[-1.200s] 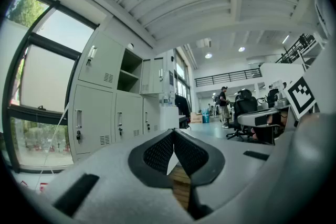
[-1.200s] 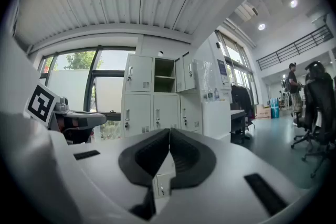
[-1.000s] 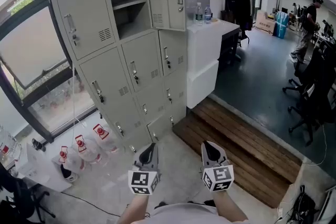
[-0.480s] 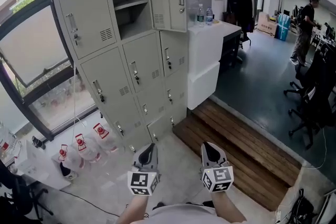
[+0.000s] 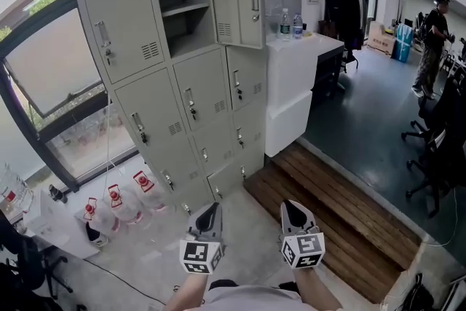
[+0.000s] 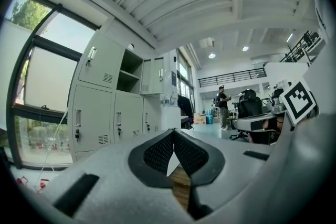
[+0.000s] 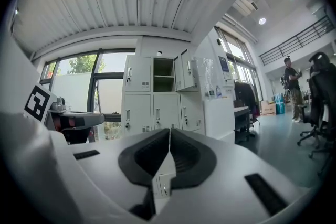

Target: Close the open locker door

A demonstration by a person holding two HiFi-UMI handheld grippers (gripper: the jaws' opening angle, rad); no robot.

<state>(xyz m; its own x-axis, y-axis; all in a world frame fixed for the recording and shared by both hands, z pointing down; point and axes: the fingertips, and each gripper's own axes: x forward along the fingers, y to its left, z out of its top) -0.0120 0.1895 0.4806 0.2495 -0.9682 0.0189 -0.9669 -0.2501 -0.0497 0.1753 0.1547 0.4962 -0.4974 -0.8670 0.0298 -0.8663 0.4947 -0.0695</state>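
A bank of grey lockers (image 5: 182,105) stands ahead on the left. Its top middle compartment (image 5: 180,7) is open, with one shelf inside. The compartment's door (image 5: 237,2) hangs swung out to the right, with a vent and a handle on it. My left gripper (image 5: 208,217) and right gripper (image 5: 294,213) are held side by side low in the head view, well short of the lockers. Both are shut with nothing between the pads. The left gripper view shows its gripper (image 6: 173,136) below the open door (image 6: 152,77). In the right gripper view its gripper (image 7: 169,134) sits under the open compartment (image 7: 163,67).
A white counter (image 5: 295,76) with two bottles adjoins the lockers on the right. Water bottles (image 5: 120,204) lie on the floor by the window. A wooden platform (image 5: 328,207) runs to my right. Office chairs (image 5: 437,149) and a person (image 5: 433,40) are far right.
The lockers have slid slightly right and down in the head view as the view shifts. Both grippers stay shut, side by side, at the same spot in the picture.
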